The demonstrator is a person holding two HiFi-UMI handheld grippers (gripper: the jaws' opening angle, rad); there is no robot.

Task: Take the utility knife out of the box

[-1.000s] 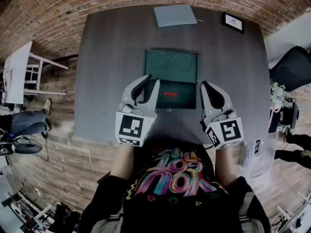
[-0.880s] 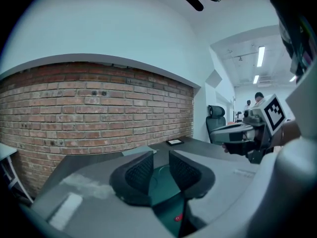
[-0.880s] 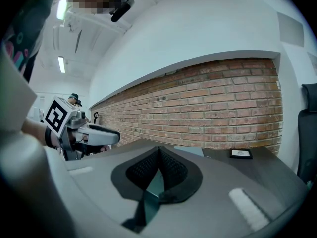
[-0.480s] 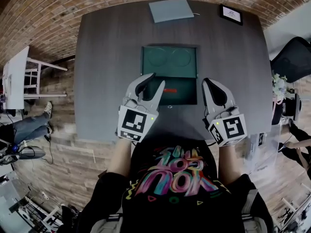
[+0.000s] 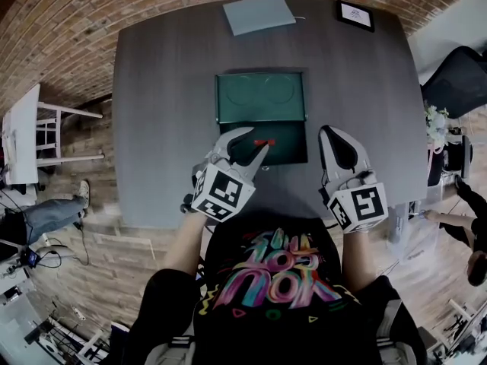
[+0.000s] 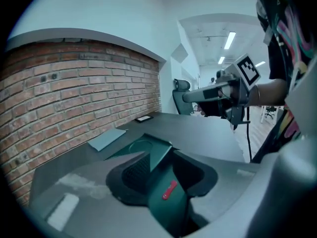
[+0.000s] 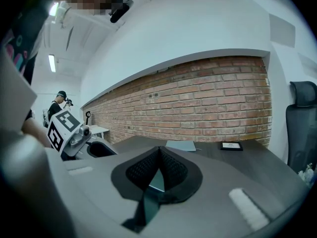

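The red utility knife (image 5: pixel 264 142) lies in the near half of the open green box (image 5: pixel 259 97), on the dark tabletop (image 5: pixel 167 90). The left gripper (image 5: pixel 257 139) hangs just over it, jaws opening. The knife shows between them, not pressed. The right gripper (image 5: pixel 329 133) sits clenched and empty, just beside the box's right edge.

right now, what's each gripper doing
left gripper: jaws opening, holding nothing, green box seen between them
right gripper: shut, empty
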